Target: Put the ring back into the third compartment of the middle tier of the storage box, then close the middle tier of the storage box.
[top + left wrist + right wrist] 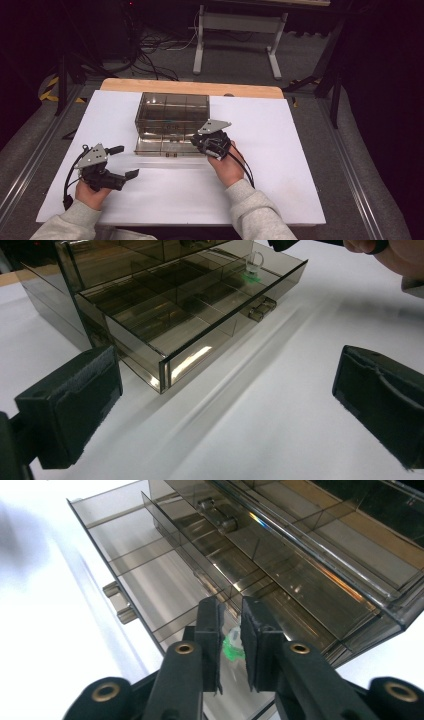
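Note:
A smoky clear drawer box [172, 114] stands at the middle of the white table, its bottom drawer [160, 147] pulled out toward me. The drawer [165, 330] is split into several compartments. A small clear piece with a green base [253, 267] sits in the drawer's right-end compartment. My right gripper [199, 142] hovers over that end; in the right gripper view its jaws [230, 625] stand a narrow gap apart, directly above the green piece [231, 647]. My left gripper [126, 161] rests wide open on the table left of the drawer, with nothing between its jaws [225, 410].
The drawer's small front handle [262, 308] juts toward me. The white sheet [280, 165] covers the table; a wooden strip [190, 87] shows at its far edge. Cables and a table frame [237, 30] lie on the floor beyond.

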